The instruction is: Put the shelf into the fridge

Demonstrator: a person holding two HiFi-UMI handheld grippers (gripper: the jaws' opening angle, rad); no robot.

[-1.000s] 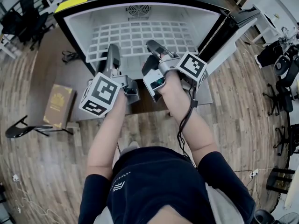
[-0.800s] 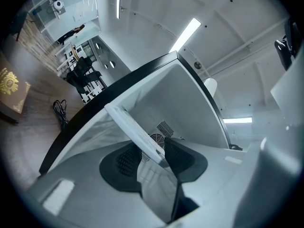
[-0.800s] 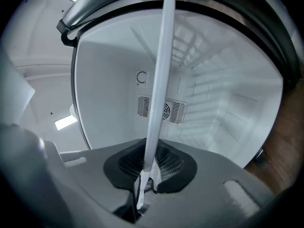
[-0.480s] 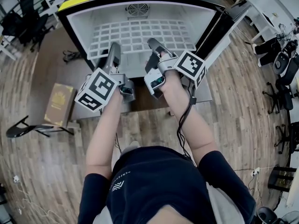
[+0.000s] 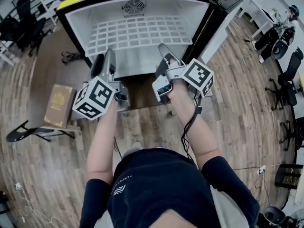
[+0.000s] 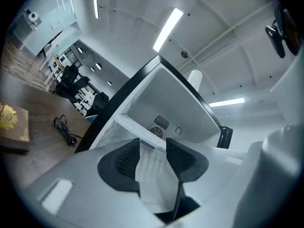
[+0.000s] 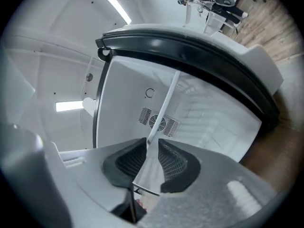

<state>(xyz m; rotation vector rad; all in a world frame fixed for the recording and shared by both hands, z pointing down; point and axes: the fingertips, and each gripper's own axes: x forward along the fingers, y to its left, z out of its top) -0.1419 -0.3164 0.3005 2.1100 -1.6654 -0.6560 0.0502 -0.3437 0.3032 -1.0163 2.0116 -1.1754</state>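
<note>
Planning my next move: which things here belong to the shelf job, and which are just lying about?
Job:
white lattice shelf
open white fridge with black frame

Lying about:
brown book with gold emblem
coiled black cable
black office chairs

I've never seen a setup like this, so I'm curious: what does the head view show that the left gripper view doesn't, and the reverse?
Only the head view: the person's arms, dark shirt and the patterned cubes on the tongs.
Only the left gripper view: ceiling lights, and the ribbed pads of the left tongs. Its jaws have just been opening and stand apart, gripping nothing.
Both: the open fridge, the white shelf inside it, and the brown book.
</note>
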